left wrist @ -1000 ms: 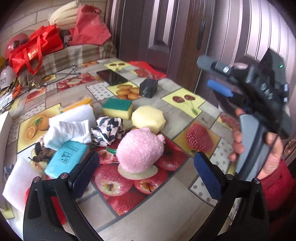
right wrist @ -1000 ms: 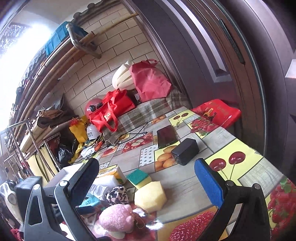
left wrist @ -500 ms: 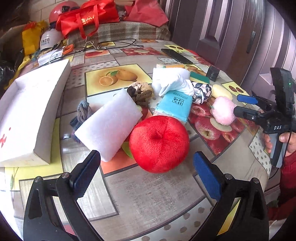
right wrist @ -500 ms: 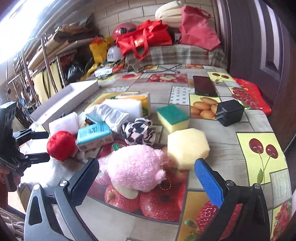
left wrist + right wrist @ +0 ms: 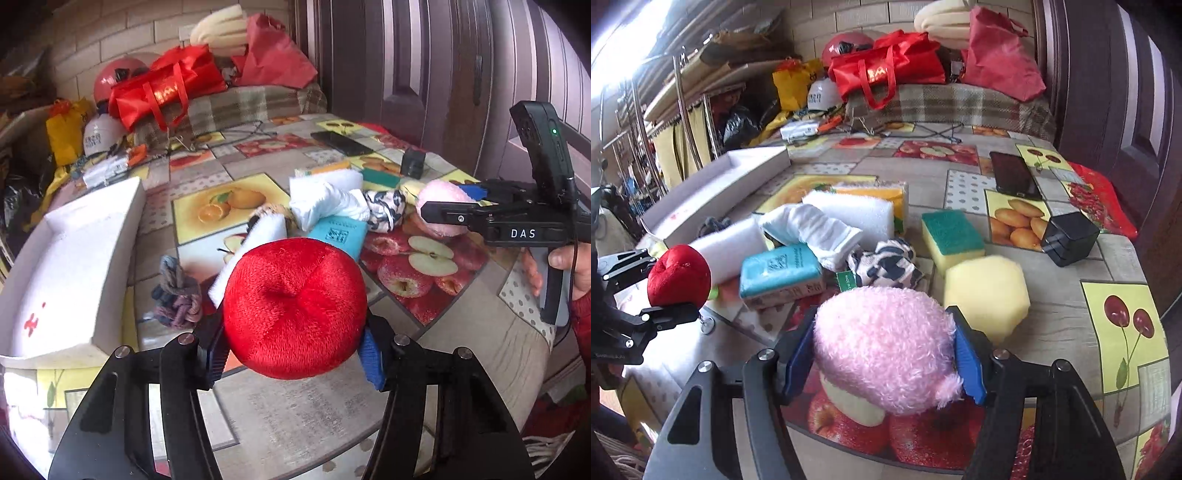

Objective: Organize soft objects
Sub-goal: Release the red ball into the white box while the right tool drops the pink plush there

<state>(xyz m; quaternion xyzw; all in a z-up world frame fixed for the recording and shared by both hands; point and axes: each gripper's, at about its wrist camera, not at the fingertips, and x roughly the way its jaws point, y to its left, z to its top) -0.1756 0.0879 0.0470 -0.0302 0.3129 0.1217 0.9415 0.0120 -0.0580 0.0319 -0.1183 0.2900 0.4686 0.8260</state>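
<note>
My left gripper (image 5: 293,354) is shut on a red plush apple (image 5: 295,310), its blue pads pressed into both sides; the apple also shows in the right wrist view (image 5: 679,277). My right gripper (image 5: 884,354) is shut on a fluffy pink plush toy (image 5: 886,343), which also shows in the left wrist view (image 5: 441,205). Other soft items lie in a pile on the table: a white foam block (image 5: 849,210), a white cloth (image 5: 812,229), a black-and-white scrunchie (image 5: 886,262), a green-topped sponge (image 5: 953,236), a yellow sponge (image 5: 988,291), a knotted grey cloth (image 5: 177,291).
A white open box (image 5: 66,266) stands at the table's left edge. A teal tissue pack (image 5: 779,269), a black charger (image 5: 1071,238) and a phone (image 5: 1014,177) lie on the fruit-print tablecloth (image 5: 1119,317). Red bags (image 5: 166,88) sit on a bench behind.
Both grippers have closed in from open: the left one onto the red plush apple, the right one onto the pink plush toy.
</note>
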